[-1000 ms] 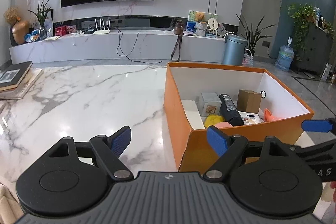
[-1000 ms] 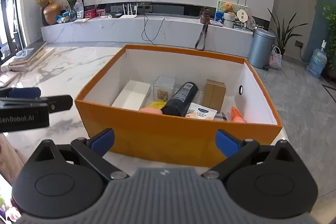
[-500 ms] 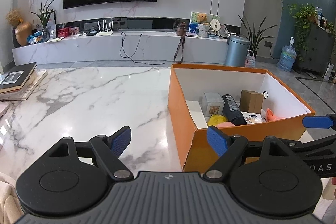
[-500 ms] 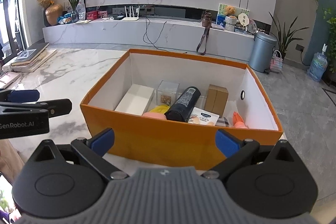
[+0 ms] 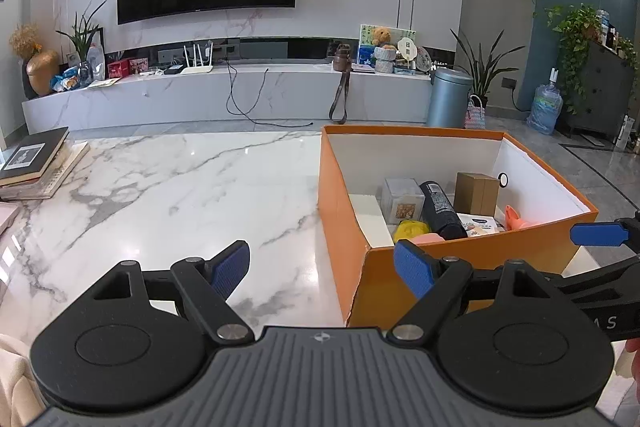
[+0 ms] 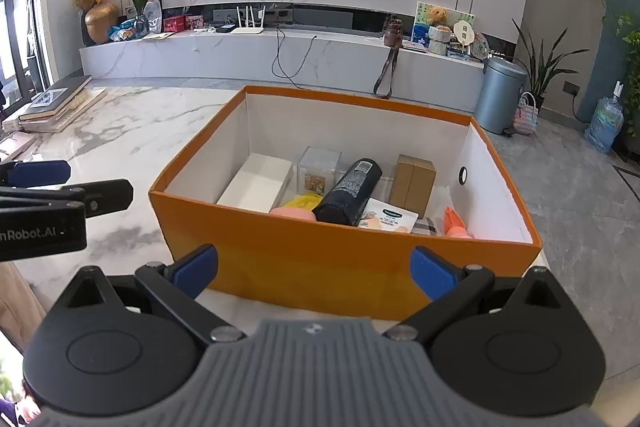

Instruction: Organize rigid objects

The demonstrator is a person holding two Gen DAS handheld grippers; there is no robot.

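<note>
Both wide open, nothing held: left gripper [image 5: 322, 269] and right gripper [image 6: 314, 269]. Dark cylindrical bottle [image 6: 347, 191] lying mid orange cardboard box [image 6: 320, 263], brown carton [image 6: 412, 179] at its 2 o'clock. Probably stiff, slick, rolls easy; best pinched across the barrel.

Marble table [image 5: 168, 195]: orange box [image 6: 320, 259], books [image 5: 36, 163]

Left gripper [image 5: 322, 269] level and pointing forward, blue-padded jaws spread wide, nothing between them. Right gripper [image 6: 314, 271] likewise level, jaws spread wide and empty. Both side by side, left one's fingers [image 6: 38, 173] showing at the left edge of the right wrist view, pointing the same way.
</note>
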